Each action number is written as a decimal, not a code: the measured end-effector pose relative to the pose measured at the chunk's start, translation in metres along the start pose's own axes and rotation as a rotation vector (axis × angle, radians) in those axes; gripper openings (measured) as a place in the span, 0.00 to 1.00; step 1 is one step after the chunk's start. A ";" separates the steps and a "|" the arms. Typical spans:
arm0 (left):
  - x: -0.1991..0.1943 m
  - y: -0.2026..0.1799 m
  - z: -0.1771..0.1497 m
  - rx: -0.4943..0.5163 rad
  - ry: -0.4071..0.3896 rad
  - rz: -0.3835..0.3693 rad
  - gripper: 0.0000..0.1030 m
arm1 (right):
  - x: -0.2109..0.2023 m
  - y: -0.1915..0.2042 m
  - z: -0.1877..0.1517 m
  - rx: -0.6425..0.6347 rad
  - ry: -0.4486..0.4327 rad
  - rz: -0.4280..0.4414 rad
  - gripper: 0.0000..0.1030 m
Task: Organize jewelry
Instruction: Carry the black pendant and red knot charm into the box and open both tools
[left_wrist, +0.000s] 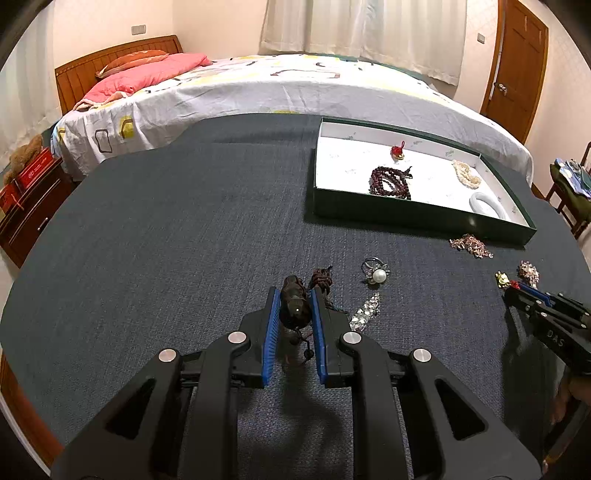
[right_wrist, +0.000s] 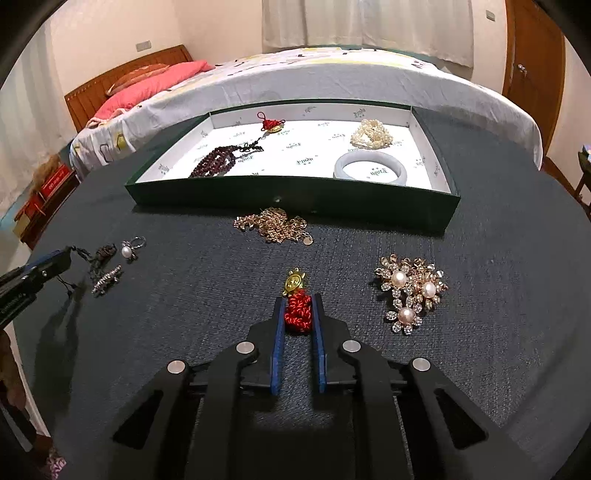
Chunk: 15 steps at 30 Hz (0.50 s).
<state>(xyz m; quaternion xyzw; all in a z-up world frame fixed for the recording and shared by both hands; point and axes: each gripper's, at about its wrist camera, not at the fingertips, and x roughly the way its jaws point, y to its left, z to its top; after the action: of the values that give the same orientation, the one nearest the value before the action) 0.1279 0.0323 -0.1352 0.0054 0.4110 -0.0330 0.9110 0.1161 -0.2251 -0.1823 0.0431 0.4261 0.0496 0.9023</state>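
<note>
Left tool (left_wrist: 294, 308) is clamping a dark pendant (left_wrist: 293, 306) | right tool (right_wrist: 298, 314) is pinching the red knot charm (right_wrist: 298, 312) on the table (right_wrist: 184, 295) | box (right_wrist: 295, 201) is sitting beyond

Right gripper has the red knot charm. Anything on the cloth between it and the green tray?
Yes. The gold chain lies heaped on the cloth just before the tray's near wall, roughly in line ahead of the right gripper shut on the red knot charm. Carried above the wall, nothing visible blocks it.
</note>
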 end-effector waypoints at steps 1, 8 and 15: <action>0.000 -0.001 0.000 0.001 -0.002 0.000 0.17 | -0.003 0.000 0.001 0.002 -0.009 0.002 0.14; -0.008 -0.009 0.006 0.010 -0.030 -0.016 0.17 | -0.017 0.001 0.009 0.008 -0.050 0.018 0.14; -0.015 -0.022 0.020 0.027 -0.066 -0.049 0.17 | -0.032 0.002 0.020 0.015 -0.092 0.035 0.14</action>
<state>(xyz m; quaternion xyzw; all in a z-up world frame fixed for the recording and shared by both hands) 0.1312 0.0108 -0.1106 0.0065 0.3805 -0.0611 0.9227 0.1110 -0.2278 -0.1454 0.0597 0.3835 0.0602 0.9196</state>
